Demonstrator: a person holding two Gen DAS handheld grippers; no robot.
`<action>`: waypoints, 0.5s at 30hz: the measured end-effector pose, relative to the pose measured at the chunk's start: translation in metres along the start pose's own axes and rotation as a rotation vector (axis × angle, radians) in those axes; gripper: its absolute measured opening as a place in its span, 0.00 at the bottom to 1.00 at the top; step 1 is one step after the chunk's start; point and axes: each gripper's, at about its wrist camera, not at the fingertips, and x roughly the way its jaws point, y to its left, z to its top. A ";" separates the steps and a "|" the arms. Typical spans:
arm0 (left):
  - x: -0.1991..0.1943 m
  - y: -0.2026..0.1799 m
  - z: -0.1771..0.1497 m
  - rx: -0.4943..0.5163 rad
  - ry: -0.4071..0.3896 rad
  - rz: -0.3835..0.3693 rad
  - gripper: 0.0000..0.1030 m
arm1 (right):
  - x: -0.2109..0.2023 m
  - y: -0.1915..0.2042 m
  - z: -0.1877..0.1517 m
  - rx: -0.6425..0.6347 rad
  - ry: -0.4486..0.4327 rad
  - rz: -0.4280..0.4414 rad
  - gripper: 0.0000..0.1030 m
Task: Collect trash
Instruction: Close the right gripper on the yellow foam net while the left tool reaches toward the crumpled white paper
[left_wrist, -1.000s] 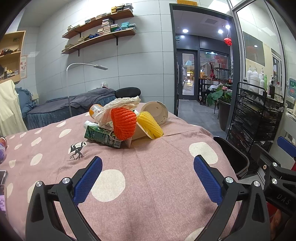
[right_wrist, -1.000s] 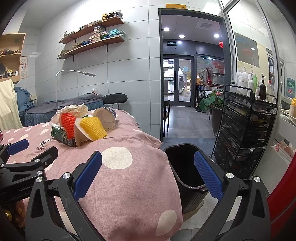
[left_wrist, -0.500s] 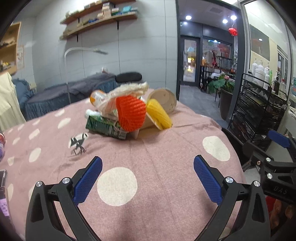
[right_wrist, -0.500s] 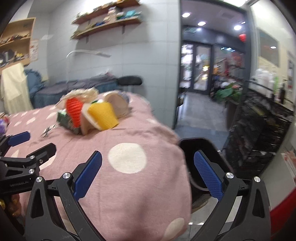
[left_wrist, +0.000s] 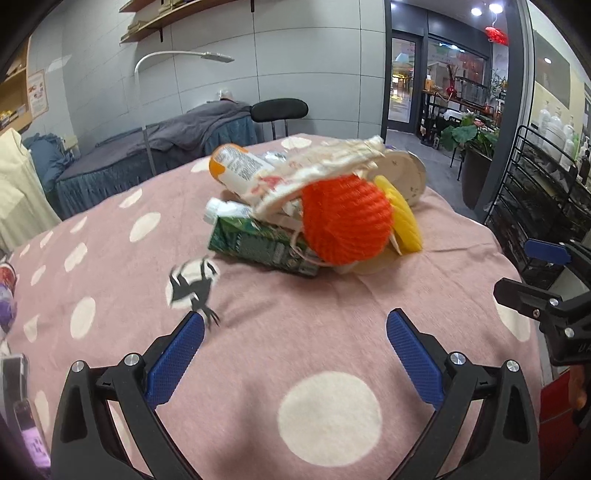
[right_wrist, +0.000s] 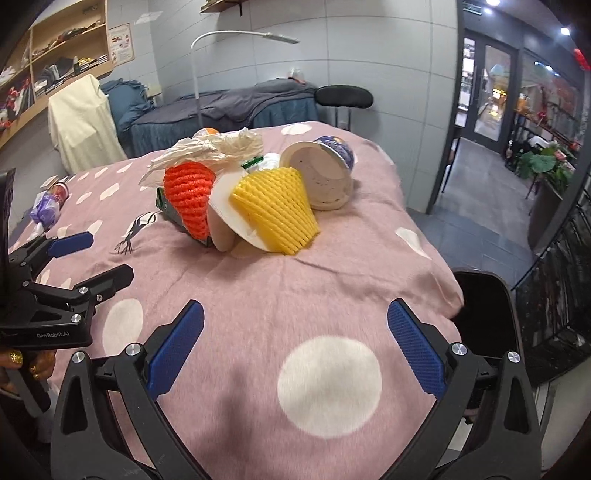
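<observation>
Both claws, left claw (left_wrist: 294, 363) and right claw (right_wrist: 295, 352), are hanging wide open and empty before the trash pile (right_wrist: 255, 192) on the bed (right_wrist: 332, 288); pulling one piece risks toppling others, missing the bin (right_wrist: 484, 314).

In the left wrist view the pile is motion-blurred, so the print on the green carton (left_wrist: 258, 245) and the orange-capped bottle (left_wrist: 240, 171) cannot be read. The crumpled plastic bag (left_wrist: 325, 166) covers part of both. The orange foam net (right_wrist: 190, 192) hides most of the carton in the right wrist view. The black bin (right_wrist: 484, 314) is partly hidden behind the pink bedcover's (right_wrist: 258, 295) edge, its inside too dark to tell. The picture's left edge cuts off a small purple item (left_wrist: 7, 306).
</observation>
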 end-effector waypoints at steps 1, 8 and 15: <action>0.001 0.002 0.003 0.010 -0.004 0.017 0.94 | 0.004 0.001 0.005 -0.009 0.004 -0.006 0.96; 0.013 0.018 0.029 0.069 -0.010 0.046 0.90 | 0.031 0.003 0.032 -0.073 0.049 -0.007 0.96; 0.020 0.026 0.047 0.125 -0.053 0.048 0.88 | 0.061 0.009 0.058 -0.138 0.083 0.004 0.81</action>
